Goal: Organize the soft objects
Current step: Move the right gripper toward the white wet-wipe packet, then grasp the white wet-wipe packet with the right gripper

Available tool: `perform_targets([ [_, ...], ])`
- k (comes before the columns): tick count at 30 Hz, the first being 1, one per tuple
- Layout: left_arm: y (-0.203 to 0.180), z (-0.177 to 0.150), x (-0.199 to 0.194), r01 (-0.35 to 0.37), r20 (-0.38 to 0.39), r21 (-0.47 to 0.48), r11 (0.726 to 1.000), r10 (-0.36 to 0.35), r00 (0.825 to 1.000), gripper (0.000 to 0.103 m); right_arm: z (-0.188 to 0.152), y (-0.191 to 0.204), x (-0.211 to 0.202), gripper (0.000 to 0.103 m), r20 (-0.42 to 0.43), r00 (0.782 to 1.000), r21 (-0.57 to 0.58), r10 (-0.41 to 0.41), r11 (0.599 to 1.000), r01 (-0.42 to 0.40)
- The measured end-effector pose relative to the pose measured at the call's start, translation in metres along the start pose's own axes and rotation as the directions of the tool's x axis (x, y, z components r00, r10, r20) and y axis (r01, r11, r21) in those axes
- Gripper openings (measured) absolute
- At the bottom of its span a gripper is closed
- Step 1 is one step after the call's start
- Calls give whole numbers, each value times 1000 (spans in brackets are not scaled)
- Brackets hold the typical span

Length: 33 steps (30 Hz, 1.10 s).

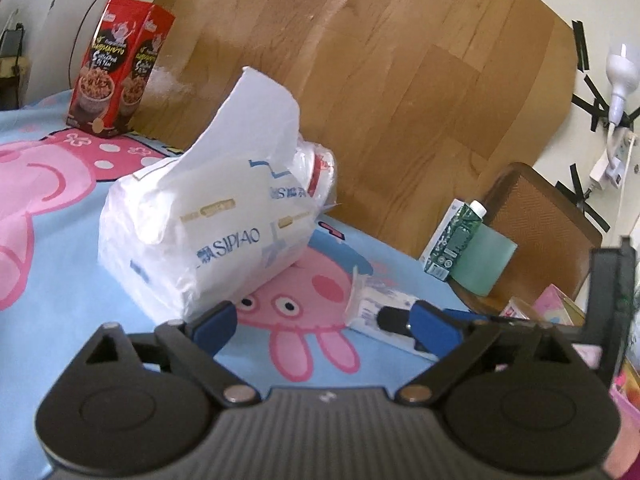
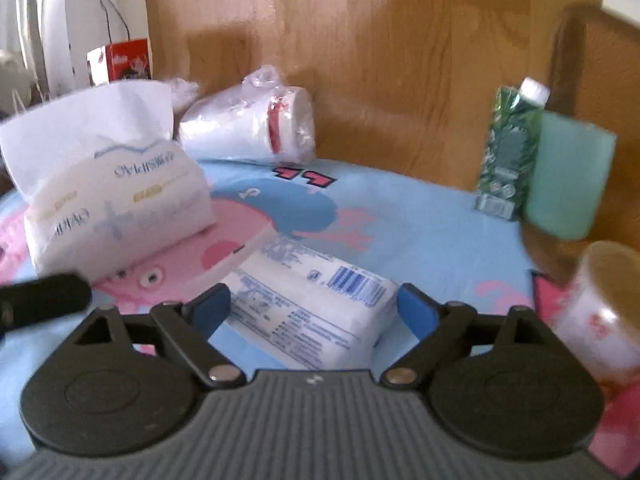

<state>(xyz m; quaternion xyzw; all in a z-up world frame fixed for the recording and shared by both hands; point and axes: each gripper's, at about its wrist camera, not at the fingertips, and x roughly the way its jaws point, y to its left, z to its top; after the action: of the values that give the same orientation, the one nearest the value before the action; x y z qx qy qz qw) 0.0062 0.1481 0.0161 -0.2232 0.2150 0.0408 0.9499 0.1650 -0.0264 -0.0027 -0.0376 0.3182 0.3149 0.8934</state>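
Note:
A big white tissue pack (image 1: 208,232) marked SIPIAO lies on the blue cartoon sheet (image 1: 60,280), one tissue sticking up from it. My left gripper (image 1: 324,328) is open just right of the pack's near corner, with only sheet between its blue pads. The same tissue pack (image 2: 116,204) shows at the left of the right wrist view. A small flat white pack (image 2: 312,304) with a barcode lies on the sheet between the blue pads of my right gripper (image 2: 312,312), which stands open around it with slim gaps. That small pack (image 1: 376,308) also appears beside my left gripper's right finger.
A bagged stack of paper cups (image 2: 256,124) lies against the wooden board (image 2: 400,60). A red snack box (image 1: 120,68) stands at the far left. A green carton (image 2: 512,148) and a teal cup (image 2: 568,176) stand at the right, with a paper cup (image 2: 600,308) nearer.

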Motion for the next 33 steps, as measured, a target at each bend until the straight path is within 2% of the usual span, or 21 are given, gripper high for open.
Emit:
perform_targets([
  [1,0,0,0,0,1,3,1000,0,1000,97,-1,-1,0,86,-3,1000,7,3,1000,-3],
  [3,0,0,0,3,0,-3,1000,-3,1000,97,-6,-2,-8,63,24,1000,18,-18,1000,18],
  [4,1,1,1,4,-1,-8,1000,-4,1000,97,-10,-5,-14,56,36,999,35,-26,999,25],
  [6,3,1,1,3,-2,-16,1000,-3,1000,97,-15,-13,-22,24,51,998,76,-34,997,30],
  [7,3,1,1,2,-1,-17,1000,-2,1000,97,-19,-17,-29,17,57,998,94,-30,995,25],
  [8,3,0,0,1,0,-16,1000,-1,1000,97,-23,-19,-36,7,56,998,101,-22,995,16],
  [10,3,0,0,-6,-2,-12,1000,6,1000,97,-34,-15,-48,2,40,999,79,-6,997,3],
  [12,3,0,-1,-15,-2,-16,1000,15,1000,97,-44,-4,-55,3,8,1000,21,-6,1000,6],
  [14,3,0,-2,-29,-1,-27,999,29,1000,97,-51,3,-64,6,22,1000,-33,1,999,0],
  [16,5,0,-2,-37,-3,-36,999,37,999,97,-49,5,-69,22,56,998,-67,-17,998,21],
  [17,5,0,-2,-37,-1,-38,999,37,999,97,-46,3,-67,45,63,998,-79,-18,997,23],
  [18,5,0,-3,-36,2,-38,999,36,999,97,-42,2,-63,65,64,998,-81,-15,996,20],
  [19,5,0,-3,-34,6,-36,999,34,999,97,-38,0,-57,70,65,998,-81,-7,997,12],
  [20,4,0,-3,-28,11,-31,999,29,1000,98,-34,-1,-50,68,55,998,-92,1,996,4],
  [21,4,1,-2,-24,12,-26,999,24,1000,98,-31,-1,-40,52,35,999,-108,-10,994,13],
  [22,3,1,-2,-23,13,-21,1000,24,1000,99,-29,-1,-32,44,12,999,-107,-34,994,35],
  [23,2,1,-2,-22,15,-16,1000,22,1000,99,-27,-2,-31,15,16,1000,-76,-11,997,13],
  [24,2,0,-2,-18,17,-12,1000,18,1000,99,-26,-2,-31,6,9,1000,-55,3,998,-2],
  [28,2,1,-2,-6,16,-14,1000,6,1000,100,-40,18,-47,6,30,999,-110,-15,994,18],
  [33,2,1,-3,5,8,-18,1000,-5,1000,100,-74,31,-95,6,-3,996,-60,88,994,-88],
])
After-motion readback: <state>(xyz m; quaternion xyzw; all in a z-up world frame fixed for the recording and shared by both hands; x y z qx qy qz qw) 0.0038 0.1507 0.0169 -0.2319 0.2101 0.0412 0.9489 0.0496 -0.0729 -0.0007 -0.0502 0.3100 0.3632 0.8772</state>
